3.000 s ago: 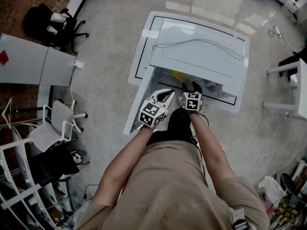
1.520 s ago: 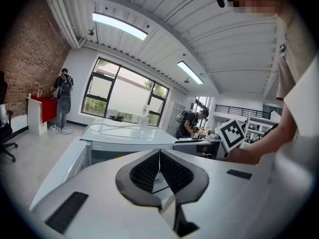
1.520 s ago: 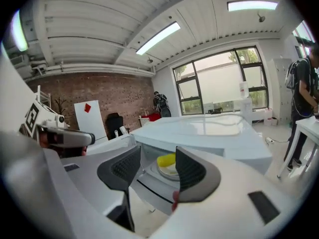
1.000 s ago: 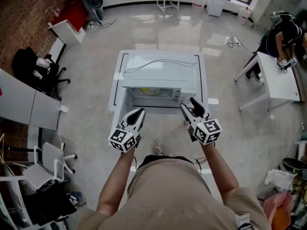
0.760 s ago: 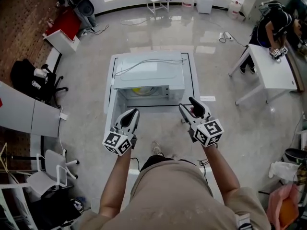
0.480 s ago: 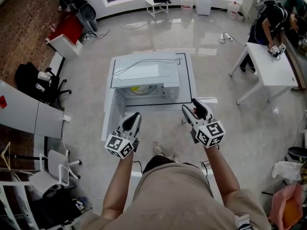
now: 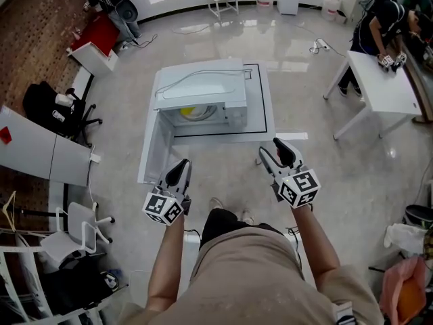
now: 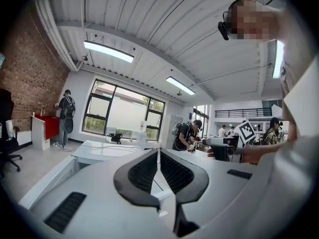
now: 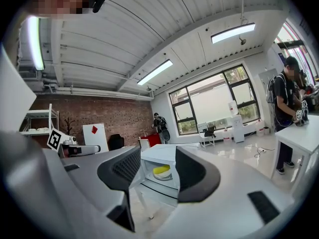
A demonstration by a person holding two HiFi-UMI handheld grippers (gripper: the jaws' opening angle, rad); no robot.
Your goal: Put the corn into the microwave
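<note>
— Grey polished floor is spreading all round, and the white counter (image 7: 260, 100) is carrying the microwave (image 7: 199, 87) in the middle of it. Where is the corn sitting?

— Inside the cavity already. The corn (image 9: 162, 171) is lying on a plate (image 9: 164, 177), showing through the open front. The door (image 7: 152, 151) is hanging wide to the left.

— Are the grippers holding anything?

— Nothing. The left gripper (image 8: 158, 152) is showing its jaws closed tip to tip with nothing between them. The right gripper (image 7: 272, 149) is holding its jaws well apart, and only the far microwave is showing through the gap. Both are hanging in front of the person, well apart from the counter.

— So what is remaining?

— I am judging that only the door is wanting attention, if it is to be closed. Doing that well is meaning pushing with a closed gripper on the door's outer face near its free edge. It is also meaning swinging the door evenly until it is latching.

— Which way is the corn pointing?

— It is lying flat, and its long axis is seeming to run side to side across the opening, not into the depth. Which end is the tip I am not managing to tell, since it is showing too small.
</note>
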